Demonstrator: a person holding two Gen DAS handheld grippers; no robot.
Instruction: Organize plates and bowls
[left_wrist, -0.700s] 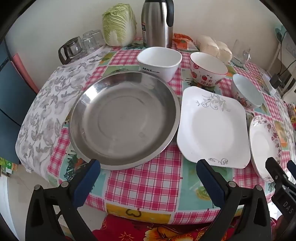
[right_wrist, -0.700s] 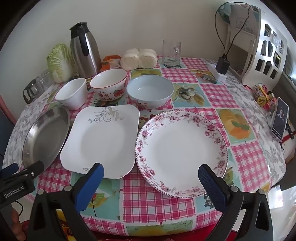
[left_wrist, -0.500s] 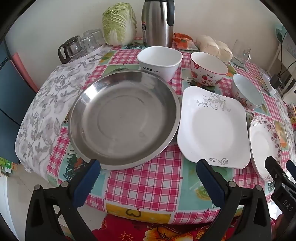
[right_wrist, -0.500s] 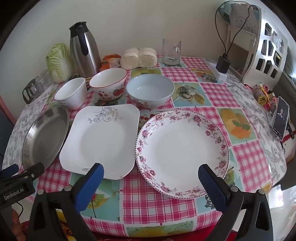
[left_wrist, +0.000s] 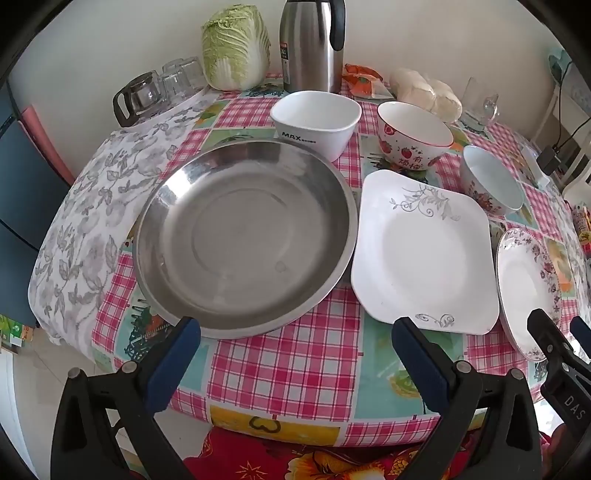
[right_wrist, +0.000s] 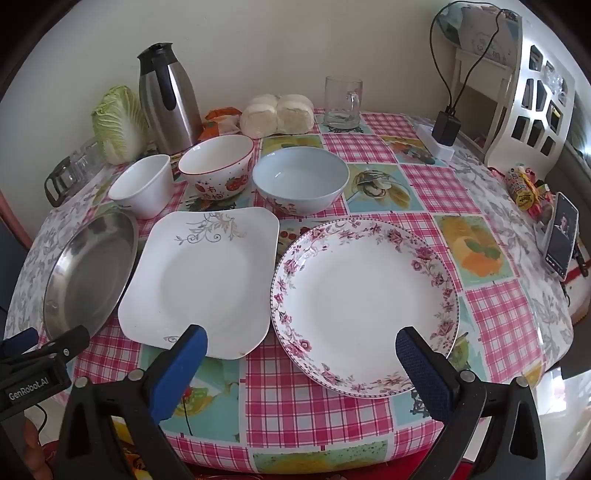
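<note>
Stacking looked unstarted: both the left gripper (left_wrist: 295, 350) and right gripper (right_wrist: 301, 354) hung spread and empty at the table's near edge, facing the round steel pan (left_wrist: 243, 240), square white plate (right_wrist: 201, 280) and floral-rimmed plate (right_wrist: 364, 304), so sliding one finger under a rim seemed wisest.

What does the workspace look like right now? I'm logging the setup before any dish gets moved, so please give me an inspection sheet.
Surface: round table under a checked tablecloth.
Job's things: steel pan, square plate, floral plate in front; white cup-bowl, strawberry bowl, blue bowl behind. None stacked.
Clutter: thermos, cabbage, glass mug, wrapped buns, phone.
Grippers: left gripper, right gripper, jaws open, empty.
Cables: charger with cord.
Surroundings: white chair.
</note>
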